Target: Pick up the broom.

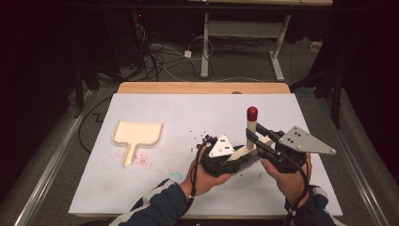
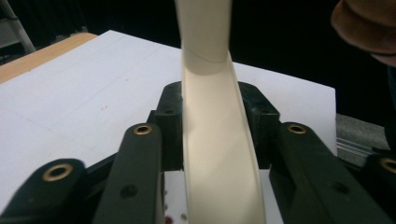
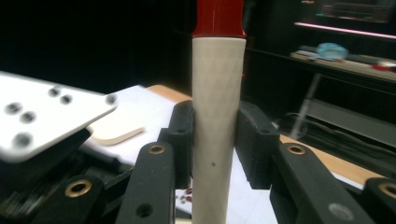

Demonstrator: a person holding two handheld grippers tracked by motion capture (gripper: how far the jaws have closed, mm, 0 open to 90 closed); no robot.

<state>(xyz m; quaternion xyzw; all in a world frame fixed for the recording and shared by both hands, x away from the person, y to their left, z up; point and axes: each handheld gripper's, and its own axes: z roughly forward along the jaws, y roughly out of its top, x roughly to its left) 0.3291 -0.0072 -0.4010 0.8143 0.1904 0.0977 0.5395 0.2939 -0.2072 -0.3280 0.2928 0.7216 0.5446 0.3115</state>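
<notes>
high view shows both hand-held grippers clamped on one brush [image 1: 248, 141] above the bench [image 1: 141, 197]: the right hand-held gripper [image 1: 252, 136] grips its upright red-tipped handle, the left hand-held gripper [image 1: 234, 155] its pale head, with the dustpan [image 1: 136, 134] well apart to the left.

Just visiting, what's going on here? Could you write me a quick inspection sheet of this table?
Surface: white sheet over a wooden table, faint red stains.
Job's things: cream brush with red-tipped handle, upright; cream dustpan lying apart at left.
Clutter: small dark red bits scattered mid-table.
Grippers: left gripper shut on the brush's cream body; right gripper shut on its handle.
Cables: one trailing from each gripper; more tangled on the floor.
Surroundings: dark room, desk frame behind.
</notes>
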